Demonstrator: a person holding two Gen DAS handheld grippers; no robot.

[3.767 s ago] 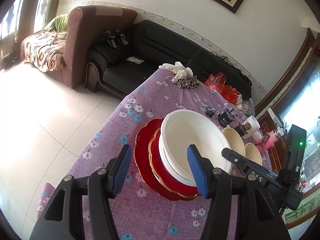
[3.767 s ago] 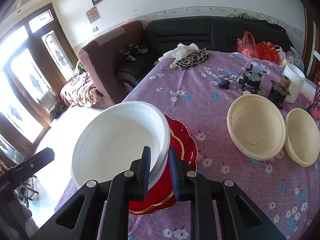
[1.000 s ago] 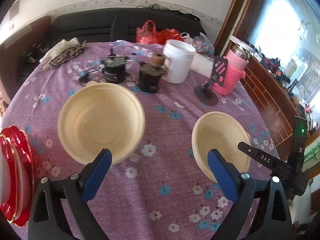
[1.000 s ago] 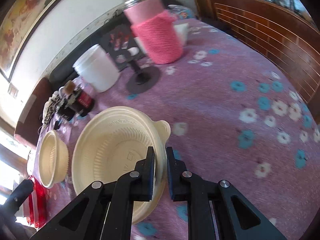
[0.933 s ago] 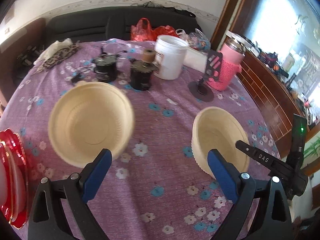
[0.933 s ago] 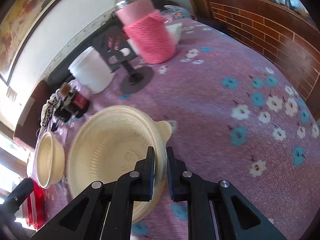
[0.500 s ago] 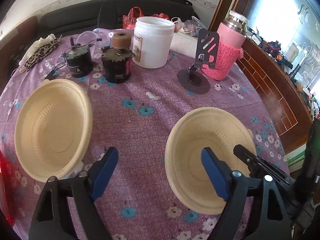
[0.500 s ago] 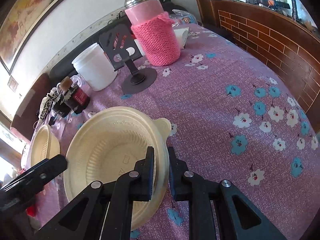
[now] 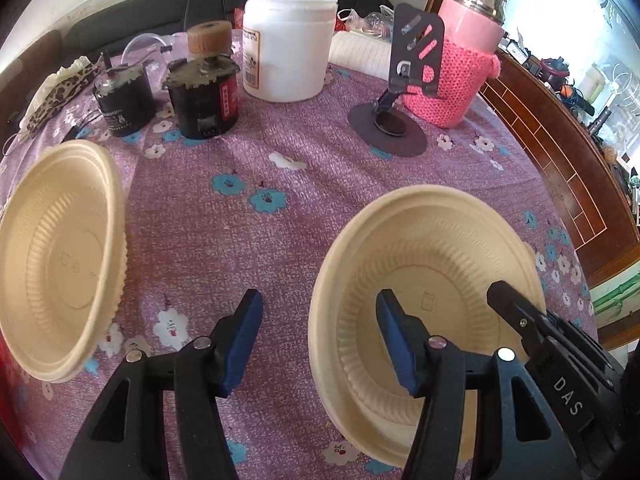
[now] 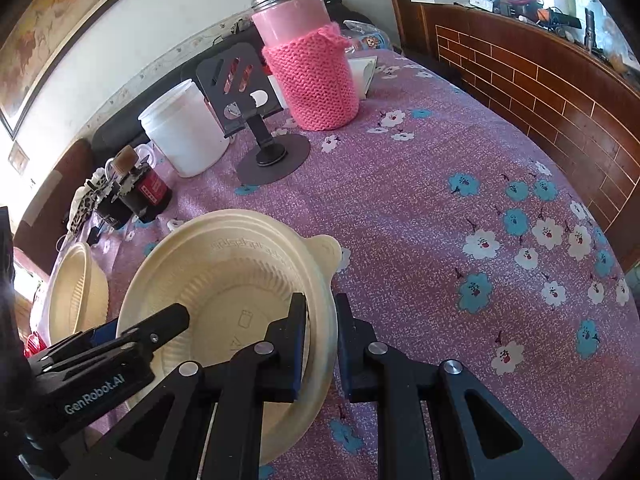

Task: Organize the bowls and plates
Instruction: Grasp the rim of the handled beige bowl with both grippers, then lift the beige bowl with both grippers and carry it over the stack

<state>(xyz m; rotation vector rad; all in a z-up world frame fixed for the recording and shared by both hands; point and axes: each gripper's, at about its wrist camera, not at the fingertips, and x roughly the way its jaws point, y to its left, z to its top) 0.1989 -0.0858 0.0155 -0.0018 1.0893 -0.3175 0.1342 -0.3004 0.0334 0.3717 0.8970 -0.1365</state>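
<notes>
Two cream bowls sit on the purple floral tablecloth. The near cream bowl (image 9: 432, 264) (image 10: 236, 280) has a small tab handle. My right gripper (image 10: 322, 344) is shut on its near rim, one finger inside and one outside. My left gripper (image 9: 318, 338) is open and straddles the same bowl's left rim, its right finger (image 9: 396, 340) inside the bowl, its left finger (image 9: 240, 336) outside over the cloth. The second cream bowl (image 9: 60, 256) (image 10: 76, 288) sits apart at the left. A sliver of red plate (image 10: 34, 344) shows at the far left.
At the back of the table stand a white plastic tub (image 9: 288, 44), a pink knit-covered flask (image 9: 460, 64), a black phone stand (image 9: 400, 120) and two small dark motors (image 9: 204, 96). A wooden brick-pattern ledge (image 10: 560, 80) runs along the right.
My left gripper has swung from the red plate stack across to the cream bowls, closed in on the near bowl and narrowed a little. My right gripper keeps its hold on that bowl's rim.
</notes>
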